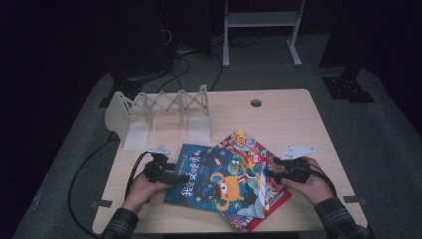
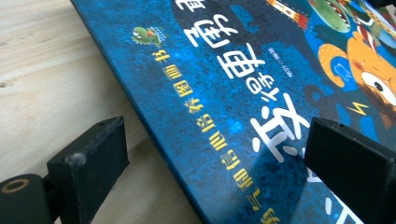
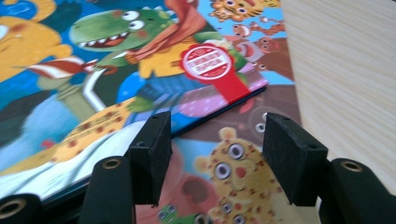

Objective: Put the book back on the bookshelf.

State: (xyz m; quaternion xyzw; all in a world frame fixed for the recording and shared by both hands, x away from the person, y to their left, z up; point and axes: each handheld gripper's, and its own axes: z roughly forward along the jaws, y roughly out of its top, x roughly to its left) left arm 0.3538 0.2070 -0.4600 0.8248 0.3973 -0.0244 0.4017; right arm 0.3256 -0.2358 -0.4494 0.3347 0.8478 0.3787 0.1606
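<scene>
Sleeves, plaid, two, at the near edge. Left gripper (image 1: 166,175): jaws spread, straddling the left edge of the blue picture book (image 1: 219,181) without pressing it; one jaw over bare wood, the other over the cover. Right gripper (image 1: 278,169): jaws parted, empty, hovering over the right corner of that book and the red-edged book (image 1: 268,199) beneath it. Both books lie flat, overlapping, near centre of the wooden surface (image 1: 298,124). White folding rack (image 1: 164,114): far left, upright, well apart.

Left gripper (image 1: 180,177) and right gripper (image 1: 266,172), jaws apart.
</scene>
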